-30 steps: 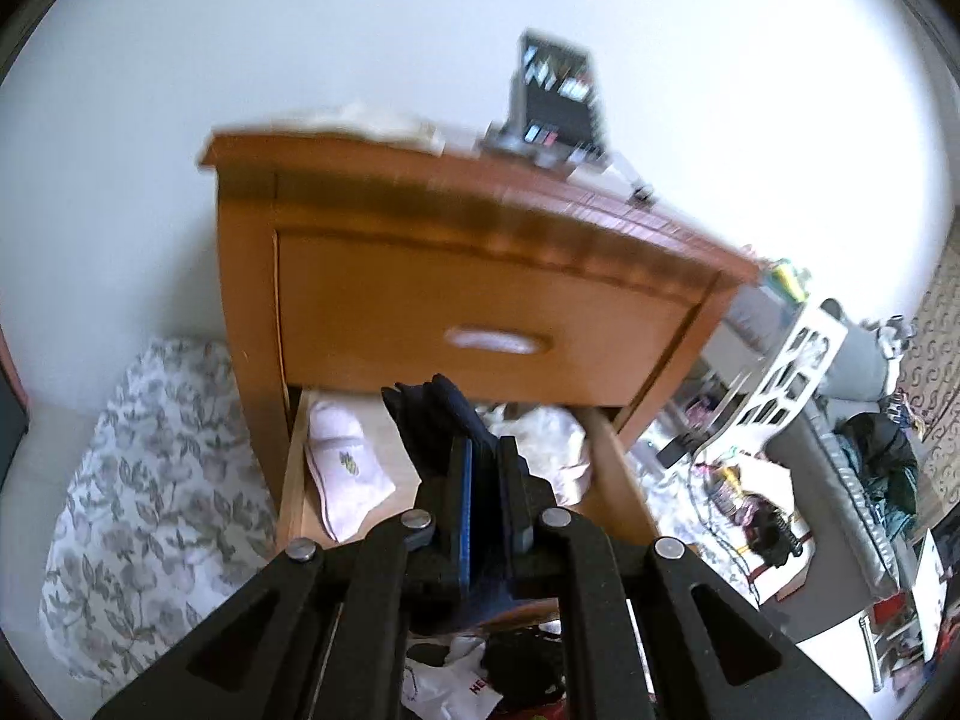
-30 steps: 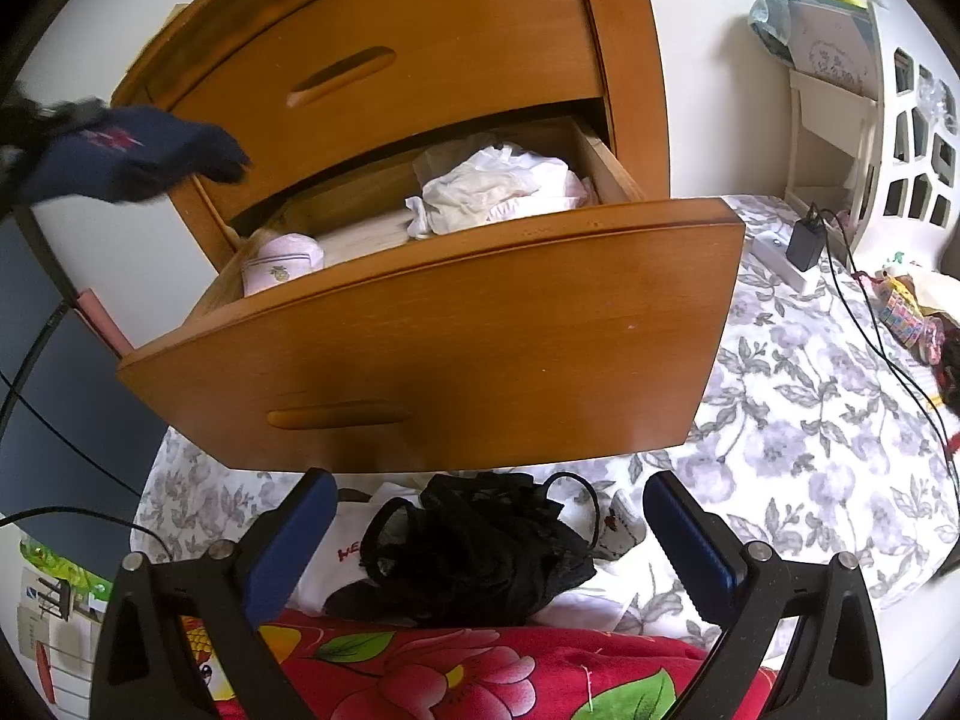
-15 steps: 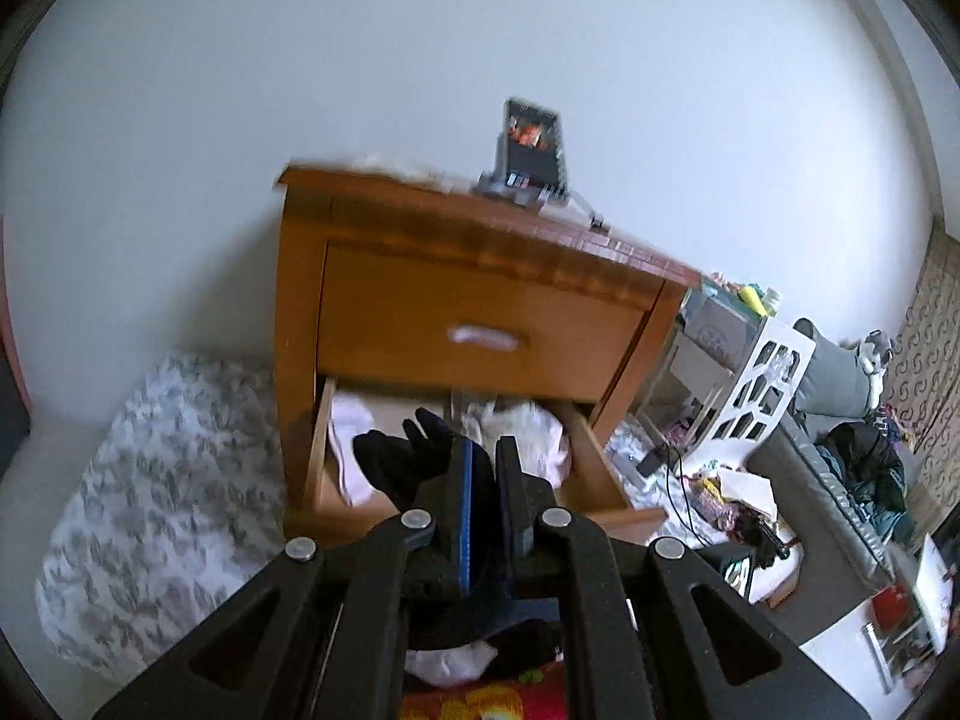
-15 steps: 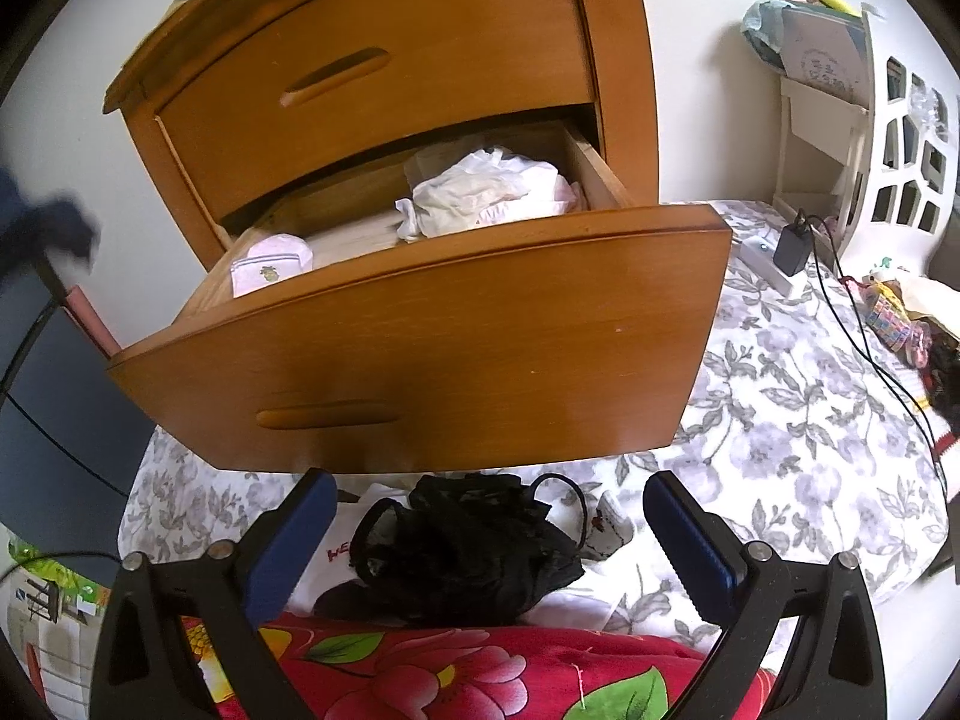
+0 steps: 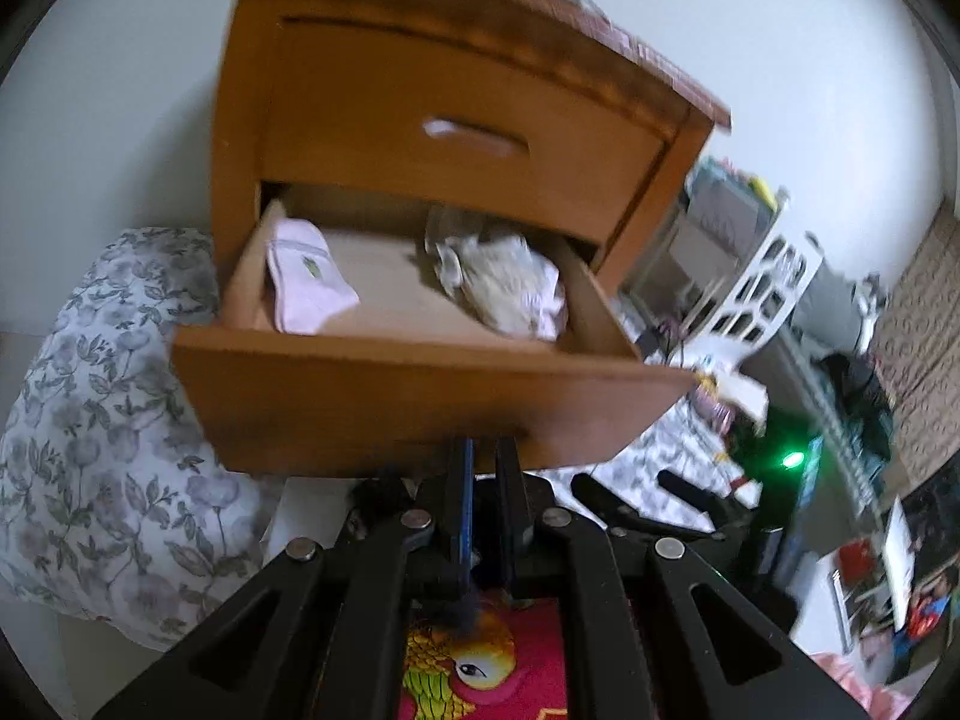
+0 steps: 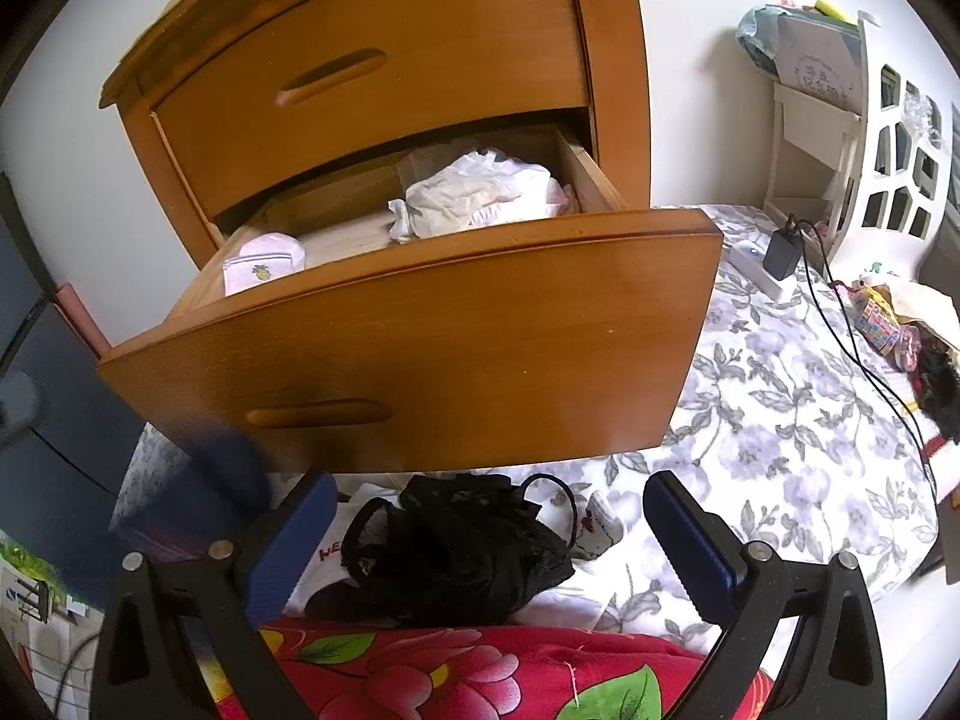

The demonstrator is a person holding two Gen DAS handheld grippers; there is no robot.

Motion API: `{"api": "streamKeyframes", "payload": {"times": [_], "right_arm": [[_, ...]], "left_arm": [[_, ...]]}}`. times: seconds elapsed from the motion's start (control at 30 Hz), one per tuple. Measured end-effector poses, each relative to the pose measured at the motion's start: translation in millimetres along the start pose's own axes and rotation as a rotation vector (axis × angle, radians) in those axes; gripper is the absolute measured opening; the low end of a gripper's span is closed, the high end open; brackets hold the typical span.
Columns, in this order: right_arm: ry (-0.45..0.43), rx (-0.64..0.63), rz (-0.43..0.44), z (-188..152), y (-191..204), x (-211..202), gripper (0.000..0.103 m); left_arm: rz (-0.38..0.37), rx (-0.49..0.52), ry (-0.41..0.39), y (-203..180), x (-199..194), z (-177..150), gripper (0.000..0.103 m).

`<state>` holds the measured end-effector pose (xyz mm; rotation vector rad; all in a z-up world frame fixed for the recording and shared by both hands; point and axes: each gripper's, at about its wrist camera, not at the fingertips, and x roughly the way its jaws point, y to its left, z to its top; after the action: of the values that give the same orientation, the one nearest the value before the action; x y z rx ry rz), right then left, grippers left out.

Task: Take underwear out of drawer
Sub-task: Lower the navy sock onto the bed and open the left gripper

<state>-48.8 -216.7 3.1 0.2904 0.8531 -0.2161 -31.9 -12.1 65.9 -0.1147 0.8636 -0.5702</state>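
The left gripper [image 5: 483, 462] has come down below the drawer [image 6: 420, 348], fingers together, probably pinching the dark underwear [image 6: 225, 468]; right gripper [image 6: 486, 516] hangs wide apart, empty.

Left wrist view is motion-blurred throughout. Left gripper [image 5: 483, 468]: fingers nearly together, tips overlapping the lower drawer [image 5: 420, 402] front; whether they pinch cloth cannot be told. A dark fuzzy scrap [image 5: 462, 606] shows at 6 o'clock, unidentifiable. Right wrist view: blurred dark-blue shape [image 6: 225, 471] at 8 o'clock, identity unclear. Nightstand [image 6: 372, 60] top is cut off at 12 o'clock. Drawer front hides the contents' lower parts.
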Motion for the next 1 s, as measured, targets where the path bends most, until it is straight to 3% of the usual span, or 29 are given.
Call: {"api": "streamKeyframes", "payload": {"times": [0.23,0.5,0.6,0.8,0.83,0.93,1.0], "right_arm": [[0.004,0.008,0.006,0.0,-1.2,0.6,0.103],[0.013,0.008,0.006,0.2,-0.5,2.3,0.103],[0.014,0.007,0.005,0.2,-0.5,2.1,0.103],[0.019,0.005,0.003,0.4,-0.5,3.0,0.103],[0.019,0.004,0.002,0.4,-0.2,3.2,0.103],[0.020,0.003,0.001,0.3,0.0,3.4,0.103],[0.020,0.002,0.001,0.3,-0.1,3.4,0.103]], "left_arm": [[0.054,-0.003,0.114,8.4,42.4,-16.8,0.007],[0.114,-0.118,0.239,47.2,80.8,-37.4,0.007],[0.097,-0.189,0.244,61.7,78.0,-39.3,0.007],[0.134,-0.203,0.238,68.0,71.2,-40.7,0.008],[0.146,-0.199,0.241,66.9,71.9,-41.1,0.015],[0.195,-0.180,0.233,61.9,73.2,-42.1,0.067],[0.229,-0.155,0.199,56.7,68.2,-40.4,0.071]]}}
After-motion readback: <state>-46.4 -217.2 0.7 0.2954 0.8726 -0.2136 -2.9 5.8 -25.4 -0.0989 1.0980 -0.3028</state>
